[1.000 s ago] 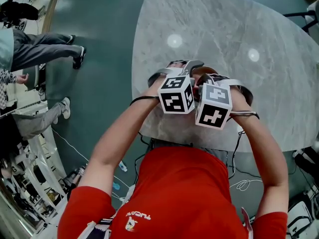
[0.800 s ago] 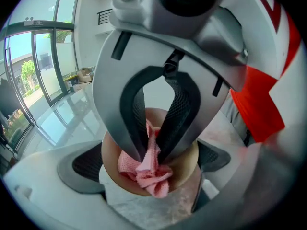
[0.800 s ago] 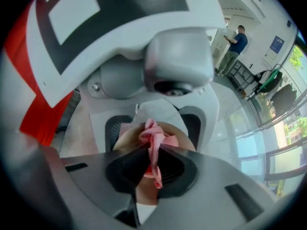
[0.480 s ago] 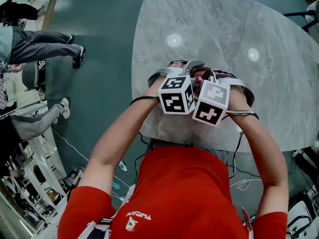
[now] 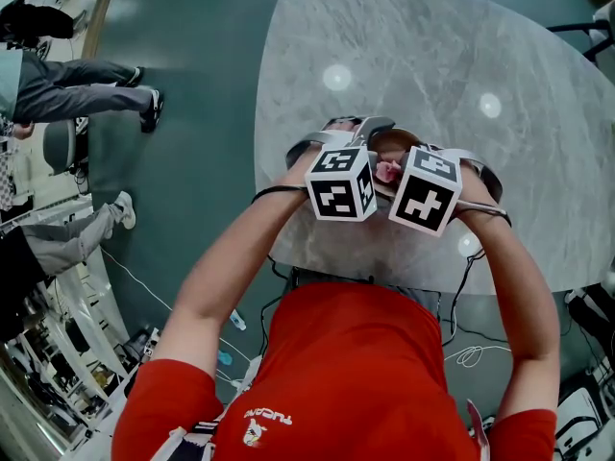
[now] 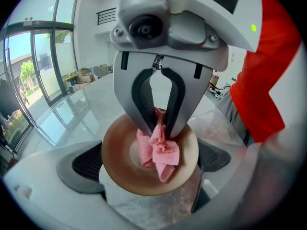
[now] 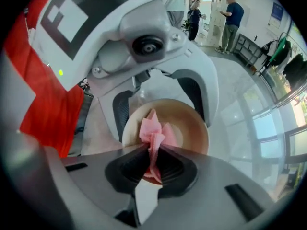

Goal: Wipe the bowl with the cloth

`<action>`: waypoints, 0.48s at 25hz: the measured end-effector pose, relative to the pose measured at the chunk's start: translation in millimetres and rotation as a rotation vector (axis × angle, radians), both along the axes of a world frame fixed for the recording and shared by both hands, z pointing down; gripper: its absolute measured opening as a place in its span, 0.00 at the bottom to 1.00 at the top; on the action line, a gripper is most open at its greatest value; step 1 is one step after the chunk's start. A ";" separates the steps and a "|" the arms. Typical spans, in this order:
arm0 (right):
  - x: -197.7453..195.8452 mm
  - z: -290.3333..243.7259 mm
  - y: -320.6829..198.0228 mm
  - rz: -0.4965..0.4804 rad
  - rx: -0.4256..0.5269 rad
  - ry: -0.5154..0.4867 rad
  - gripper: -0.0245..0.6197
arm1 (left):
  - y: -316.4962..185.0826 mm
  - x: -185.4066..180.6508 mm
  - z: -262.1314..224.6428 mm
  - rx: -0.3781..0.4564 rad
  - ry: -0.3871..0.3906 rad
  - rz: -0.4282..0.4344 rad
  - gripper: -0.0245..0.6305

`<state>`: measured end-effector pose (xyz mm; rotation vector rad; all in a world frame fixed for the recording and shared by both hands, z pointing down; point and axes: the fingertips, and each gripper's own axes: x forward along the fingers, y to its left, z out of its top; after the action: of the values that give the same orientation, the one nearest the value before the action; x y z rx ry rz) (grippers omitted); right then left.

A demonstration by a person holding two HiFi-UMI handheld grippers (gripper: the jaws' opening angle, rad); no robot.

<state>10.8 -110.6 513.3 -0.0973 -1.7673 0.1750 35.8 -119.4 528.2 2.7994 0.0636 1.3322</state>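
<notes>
A tan bowl (image 6: 115, 162) sits between the wide jaws of my left gripper (image 6: 148, 176), which is shut on its rim from both sides. A crumpled pink cloth (image 6: 158, 150) lies inside the bowl, pinched by my right gripper (image 6: 154, 128). In the right gripper view, that gripper (image 7: 153, 164) is shut on the cloth (image 7: 153, 131), which presses into the bowl (image 7: 189, 128). In the head view the two marker cubes hide most of it. Only a bit of the bowl (image 5: 396, 140) and the cloth (image 5: 388, 171) show between them, above the marble table (image 5: 432, 65).
The grippers are over the table's near edge (image 5: 317, 257), close to the person's red shirt (image 5: 356, 373). People (image 5: 86, 84) stand on the green floor at the left. Cables (image 5: 466, 353) lie under the table. Two more people (image 7: 230, 18) stand far behind.
My right gripper has tilted and shifted a little to the right with the cloth in it. The left gripper and the bowl have stayed put.
</notes>
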 end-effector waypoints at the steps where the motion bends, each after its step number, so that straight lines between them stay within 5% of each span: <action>1: -1.4 -1.1 2.8 0.004 -0.019 -0.014 0.10 | 0.3 0.2 0.2 0.000 -0.001 0.000 0.93; 7: -18.6 -3.7 10.3 0.037 -0.073 -0.097 0.09 | 0.9 0.1 1.0 0.000 -0.004 0.000 0.93; 12: -25.1 -7.1 -3.4 0.100 -0.028 -0.128 0.10 | -0.6 0.2 -0.7 0.002 -0.008 0.000 0.93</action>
<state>-14.3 -114.0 506.2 -0.0413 -1.8986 0.2709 36.0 -119.9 527.4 2.7952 0.0618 1.3446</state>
